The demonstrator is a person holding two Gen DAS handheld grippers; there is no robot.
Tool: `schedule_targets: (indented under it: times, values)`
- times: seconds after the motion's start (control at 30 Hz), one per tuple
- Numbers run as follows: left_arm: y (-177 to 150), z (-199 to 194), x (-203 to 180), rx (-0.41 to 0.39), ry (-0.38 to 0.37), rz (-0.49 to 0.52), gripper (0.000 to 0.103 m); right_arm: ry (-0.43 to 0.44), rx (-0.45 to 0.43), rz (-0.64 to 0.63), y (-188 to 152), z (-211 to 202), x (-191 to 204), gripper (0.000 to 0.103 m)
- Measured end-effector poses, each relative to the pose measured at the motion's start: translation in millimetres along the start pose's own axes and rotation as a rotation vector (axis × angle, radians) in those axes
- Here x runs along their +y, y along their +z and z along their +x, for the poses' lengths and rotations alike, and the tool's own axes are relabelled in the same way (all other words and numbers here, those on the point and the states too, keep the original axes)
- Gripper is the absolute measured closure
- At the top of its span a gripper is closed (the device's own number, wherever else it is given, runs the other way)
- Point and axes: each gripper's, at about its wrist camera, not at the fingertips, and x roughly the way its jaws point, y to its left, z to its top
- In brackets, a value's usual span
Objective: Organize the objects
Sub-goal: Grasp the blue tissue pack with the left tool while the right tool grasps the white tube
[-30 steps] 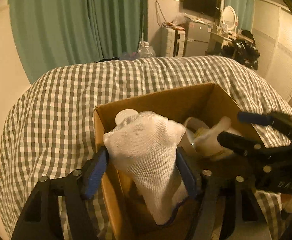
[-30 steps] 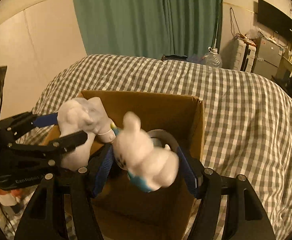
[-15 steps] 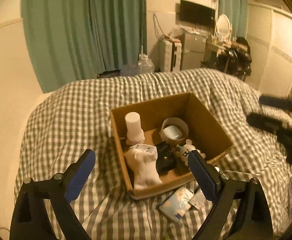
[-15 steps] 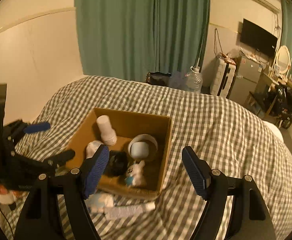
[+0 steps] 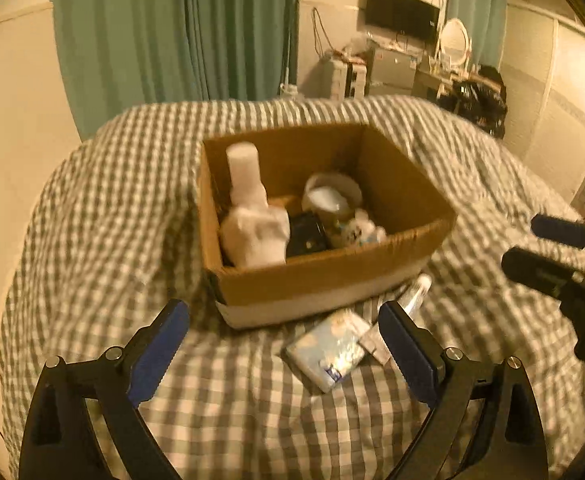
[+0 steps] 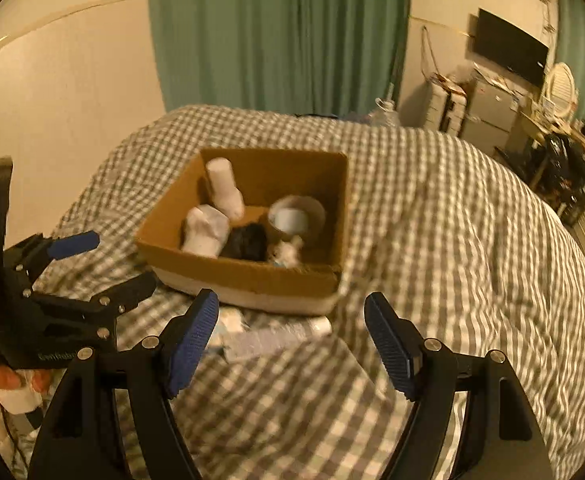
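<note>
An open cardboard box (image 5: 332,276) (image 6: 252,272) sits on the checked bed. Inside lie a white sock (image 5: 256,232) (image 6: 206,230), a white bottle (image 5: 244,172) (image 6: 224,184), a black item (image 5: 306,236) (image 6: 246,242), a tape roll (image 5: 332,194) (image 6: 296,216) and a small white plush toy (image 5: 362,232) (image 6: 288,252). A blue packet (image 5: 326,348) and a tube (image 5: 414,294) (image 6: 272,336) lie in front of the box. My left gripper (image 5: 284,344) (image 6: 100,256) is open and empty, near the packet. My right gripper (image 6: 290,340) (image 5: 532,244) is open and empty, above the tube.
The checked bedcover (image 5: 112,208) (image 6: 452,240) spreads around the box. Green curtains (image 5: 180,32) hang behind the bed. A TV (image 5: 402,14), a mirror and cluttered furniture stand at the far right. A cream wall (image 6: 64,80) is on the left.
Both grippers have let go of the sock and the plush toy, which now lie in the box. Both have opened and pulled back and down toward the bed in front of the box.
</note>
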Motion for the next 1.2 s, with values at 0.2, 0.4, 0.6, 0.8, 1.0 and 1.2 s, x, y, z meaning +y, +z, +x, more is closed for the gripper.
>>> schedule_targets:
  times: [0.2,0.4,0.6,0.8,1.0,1.2]
  values:
    - [-23.9,40.6,-19.5,0.051,0.012,0.077,0.005,-0.019,0.068,0.051,-17.4,38.1,-12.1,0.028]
    - [-41.3,80.0,-20.8,0.183,0.03,0.091,0.005,0.031,0.109,0.138,-36.3,62.7,-21.6,0.028]
    - [-37.8,95.0,-38.0,0.174,-0.01,0.153,0.005,0.04,0.139,0.179,-43.7,75.2,-27.3,0.028]
    - [-40.8,100.5,-39.3,0.203,-0.109,0.151,0.027,0.004,0.15,0.166,-45.0,79.4,-22.7,0.028]
    - [-49.0,72.8,-34.9,0.165,-0.097,0.138,0.036,-0.036,0.157,0.167,-45.8,78.2,-21.9,0.028]
    - [-54.7,36.4,-18.9,0.115,-0.019,0.082,0.037,-0.076,0.184,0.153,-45.4,77.8,-14.4,0.028]
